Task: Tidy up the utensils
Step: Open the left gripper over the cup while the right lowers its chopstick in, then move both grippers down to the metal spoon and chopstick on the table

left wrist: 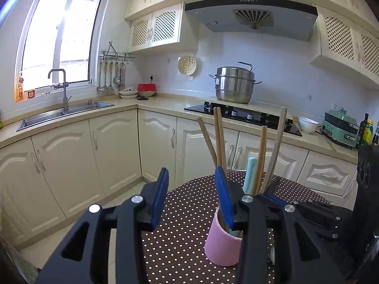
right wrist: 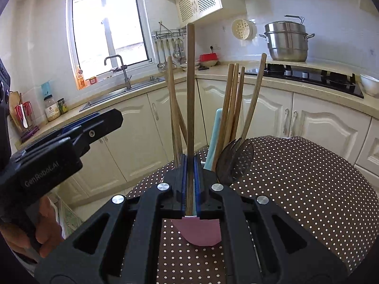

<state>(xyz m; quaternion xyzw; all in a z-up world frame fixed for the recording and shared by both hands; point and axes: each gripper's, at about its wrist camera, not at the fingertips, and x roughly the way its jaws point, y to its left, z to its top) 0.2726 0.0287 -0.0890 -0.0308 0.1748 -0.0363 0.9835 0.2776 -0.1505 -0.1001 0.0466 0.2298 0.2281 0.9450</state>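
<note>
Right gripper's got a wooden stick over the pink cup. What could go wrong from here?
1. The pink cup is already crowded with wooden handles; the held wooden stick, clamped in the right gripper, may jam against them.
2. The left gripper is opening with nothing between its fingers, so the cup stands unbraced on the dotted cloth and could tip.
3. Both grippers work close together and could collide.

In my pink cup [right wrist: 197, 233]: six wooden sticks [right wrist: 233, 99], one light-blue handle [right wrist: 214, 137], two dark spoons [right wrist: 233, 163].
</note>
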